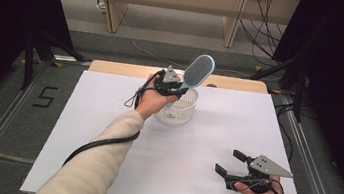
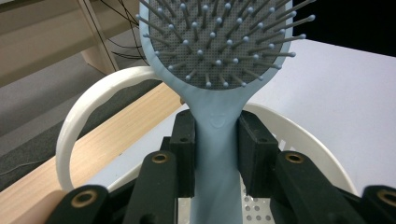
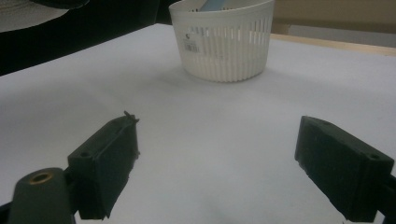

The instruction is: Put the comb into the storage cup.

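A light blue hairbrush (image 1: 198, 71) with grey bristles stands tilted, its handle end down inside a white slotted basket (image 1: 183, 112) at the far middle of the table. My left gripper (image 1: 175, 90) is shut on the brush handle (image 2: 218, 154), just above the basket rim (image 2: 74, 122). In the right gripper view the basket (image 3: 224, 42) stands ahead with the blue handle tip (image 3: 219, 4) showing inside it. My right gripper (image 1: 230, 163) rests open near the table's front right, its pads (image 3: 109, 163) wide apart with nothing between them.
A white sheet (image 1: 106, 118) covers the table, with a wooden strip (image 1: 113, 67) along the far edge. Metal rails (image 1: 304, 149) run beside the table. Cables (image 1: 264, 33) and wooden furniture legs (image 1: 112, 16) lie on the floor beyond.
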